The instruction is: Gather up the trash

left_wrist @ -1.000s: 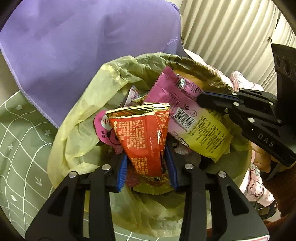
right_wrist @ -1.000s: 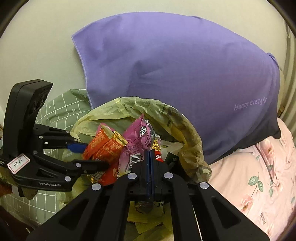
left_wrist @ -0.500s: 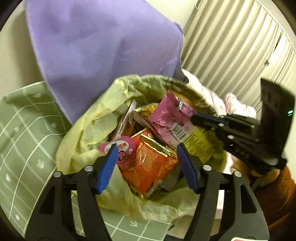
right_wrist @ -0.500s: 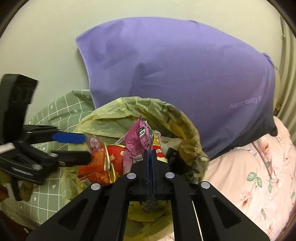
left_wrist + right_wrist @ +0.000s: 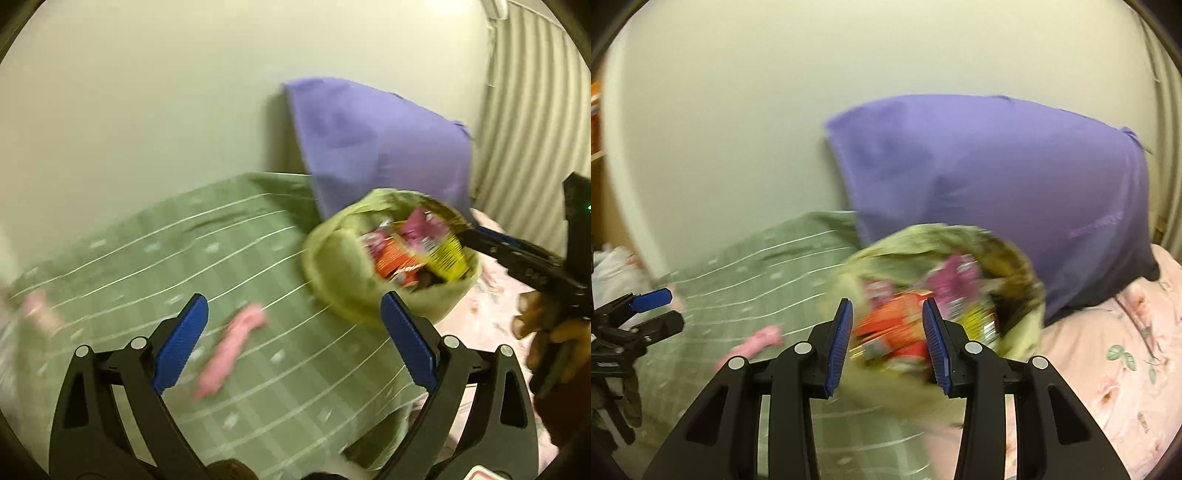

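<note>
A yellow-green trash bag [image 5: 340, 273] lies open on the bed, holding an orange wrapper [image 5: 393, 258] and a pink-and-yellow wrapper [image 5: 439, 243]. In the right wrist view the bag [image 5: 886, 251] and its orange wrapper [image 5: 894, 325] sit just beyond my fingers. My left gripper [image 5: 293, 339] is open and empty, pulled back from the bag. My right gripper [image 5: 888, 336] is open and empty in front of the bag; it also shows at the bag's right side in the left wrist view [image 5: 491, 243]. A pink wrapper [image 5: 232, 347] lies loose on the green blanket [image 5: 147, 258].
A purple pillow [image 5: 997, 170] leans on the wall behind the bag. A pink floral sheet [image 5: 1115, 354] covers the bed to the right. Another pink item [image 5: 40, 314] lies at the blanket's far left. Pleated curtains [image 5: 532, 122] hang at the right.
My left gripper let go of the orange wrapper into the bag, opened and drew back to the left. My right gripper opened, released the pink-and-yellow wrapper and pulled back.
</note>
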`<state>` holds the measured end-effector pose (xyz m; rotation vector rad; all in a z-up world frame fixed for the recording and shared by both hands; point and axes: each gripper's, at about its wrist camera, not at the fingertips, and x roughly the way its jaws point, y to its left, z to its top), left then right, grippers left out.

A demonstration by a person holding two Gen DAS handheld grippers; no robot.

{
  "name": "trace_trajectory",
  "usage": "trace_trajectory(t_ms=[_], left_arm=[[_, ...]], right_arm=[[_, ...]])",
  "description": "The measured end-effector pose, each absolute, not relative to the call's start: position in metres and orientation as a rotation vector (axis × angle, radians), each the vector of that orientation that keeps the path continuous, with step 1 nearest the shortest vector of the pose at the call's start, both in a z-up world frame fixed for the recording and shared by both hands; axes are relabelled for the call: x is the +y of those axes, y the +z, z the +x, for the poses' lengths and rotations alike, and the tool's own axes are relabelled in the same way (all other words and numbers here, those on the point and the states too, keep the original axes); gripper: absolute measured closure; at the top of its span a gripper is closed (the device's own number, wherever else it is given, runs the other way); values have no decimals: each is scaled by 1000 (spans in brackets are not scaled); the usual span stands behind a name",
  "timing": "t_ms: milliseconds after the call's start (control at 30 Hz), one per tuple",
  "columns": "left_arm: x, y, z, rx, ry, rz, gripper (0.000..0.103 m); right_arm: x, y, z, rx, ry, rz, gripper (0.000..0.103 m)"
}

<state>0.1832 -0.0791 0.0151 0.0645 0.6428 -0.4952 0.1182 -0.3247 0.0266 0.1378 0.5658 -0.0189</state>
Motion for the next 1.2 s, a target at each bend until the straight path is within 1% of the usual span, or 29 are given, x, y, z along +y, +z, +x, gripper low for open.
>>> trace_trajectory(t_ms=[133, 300, 333, 367, 400, 500, 800, 1200], left_arm=[[-45, 19, 130, 611, -357, 61, 13], [-15, 21, 76, 594, -204, 22, 13], [-11, 22, 66, 587, -184, 18, 13], [-7, 24, 56, 579, -164, 22, 13], [-5, 26, 49, 569, -145, 30, 13], [-1, 29, 27, 540, -76, 54, 13], [8, 27, 4, 568, -72, 35, 13], [19, 36, -3, 531, -75, 8, 13]], right_arm=[[-284, 27, 85, 590, 82, 110, 65], [-257, 23, 57, 606, 182, 123, 65], [-252, 22, 50, 608, 203, 129, 64], [-245, 20, 42, 608, 224, 123, 59], [-239, 18, 37, 603, 236, 114, 57], [-222, 13, 16, 585, 255, 75, 57], [-203, 16, -20, 558, 227, 58, 57], [-198, 29, -23, 526, 209, 39, 57]])
